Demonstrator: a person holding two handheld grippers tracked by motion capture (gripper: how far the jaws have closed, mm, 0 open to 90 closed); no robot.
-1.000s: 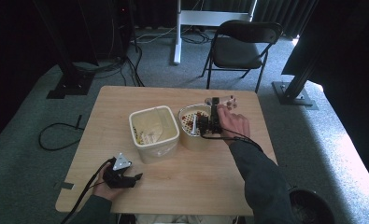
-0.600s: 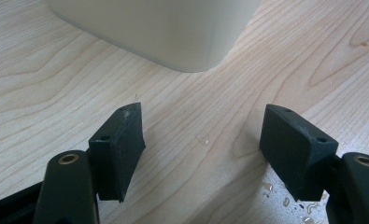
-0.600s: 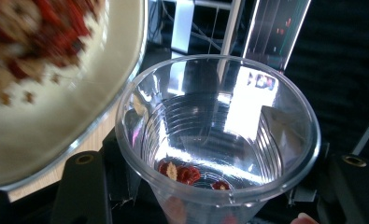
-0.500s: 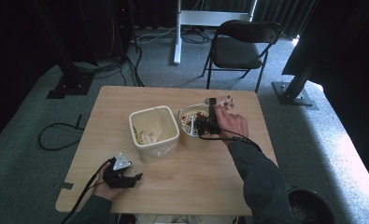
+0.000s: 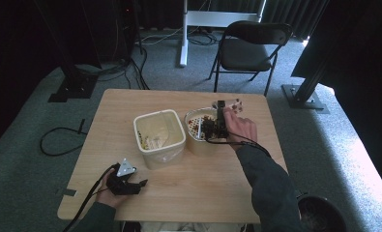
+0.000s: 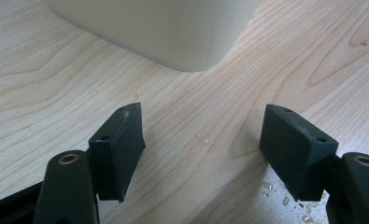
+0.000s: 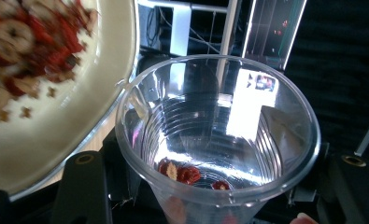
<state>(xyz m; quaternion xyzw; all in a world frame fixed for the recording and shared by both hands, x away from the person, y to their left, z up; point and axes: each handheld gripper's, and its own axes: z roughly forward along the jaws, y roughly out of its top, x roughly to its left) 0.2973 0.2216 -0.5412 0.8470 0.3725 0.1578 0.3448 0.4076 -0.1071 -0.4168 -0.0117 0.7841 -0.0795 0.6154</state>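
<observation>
My right gripper (image 5: 219, 118) hovers at the right rim of a round cream bowl (image 5: 194, 141) that holds red and pale dried-fruit pieces (image 7: 14, 42). Its jaws are shut on a clear plastic cup (image 7: 219, 140), whose mouth faces the camera in the right gripper view. A few red pieces (image 7: 187, 174) lie at the cup's bottom. Low over the table's front left, my left gripper (image 5: 130, 183) stands open with nothing between its fingers (image 6: 119, 147). A square cream container (image 5: 159, 140) stands left of the bowl, and its corner (image 6: 173, 32) is just ahead of the left jaws.
The wooden table (image 5: 179, 193) has bare room at the front and front right. Small water drops (image 6: 275, 196) lie on the wood by the left gripper. A folding chair (image 5: 254, 46) stands behind the table. A dark bin (image 5: 321, 215) sits at the bottom right.
</observation>
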